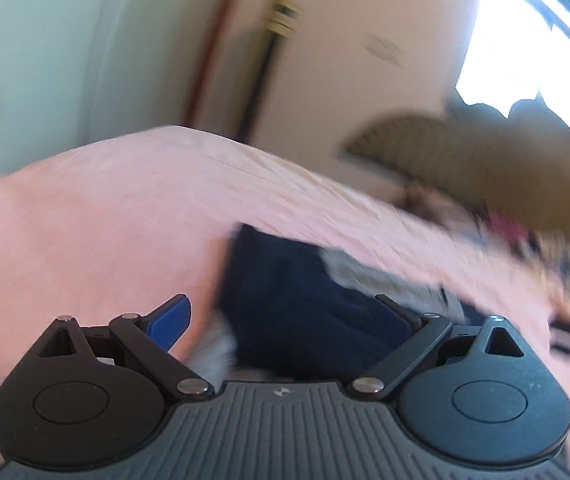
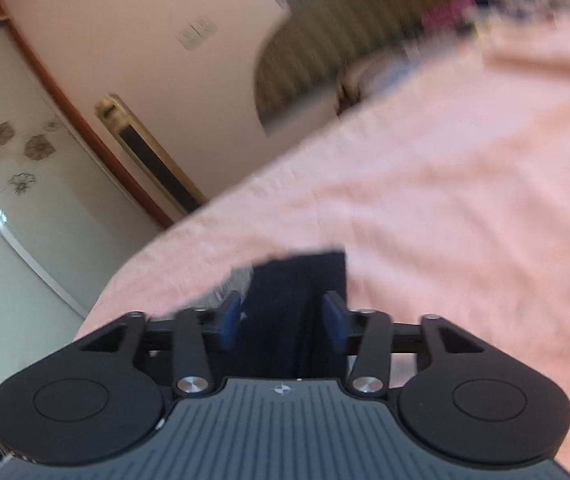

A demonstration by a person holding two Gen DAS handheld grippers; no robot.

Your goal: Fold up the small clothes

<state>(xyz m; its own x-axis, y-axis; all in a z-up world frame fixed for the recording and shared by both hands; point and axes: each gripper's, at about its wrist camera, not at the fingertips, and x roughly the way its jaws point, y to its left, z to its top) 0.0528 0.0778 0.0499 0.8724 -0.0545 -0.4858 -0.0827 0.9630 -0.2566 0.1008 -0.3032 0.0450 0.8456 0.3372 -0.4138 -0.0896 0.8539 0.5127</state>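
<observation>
A dark navy garment (image 1: 301,300) with a grey-white part (image 1: 369,276) lies on a pink bedcover (image 1: 105,216). My left gripper (image 1: 285,316) is open wide just above it, its blue pads (image 1: 171,322) spread to either side. In the right wrist view my right gripper (image 2: 283,320) has its pads (image 2: 229,320) partly closed, with a fold of the navy garment (image 2: 285,300) between them. Whether the pads press the cloth is unclear. Both views are motion-blurred.
The pink bedcover (image 2: 465,180) fills most of both views. An olive-brown striped cushion or headboard (image 1: 485,168) and a blurred heap of mixed clothes (image 1: 517,232) lie at the far right. A frosted glass door (image 2: 13,200) and cream wall stand behind.
</observation>
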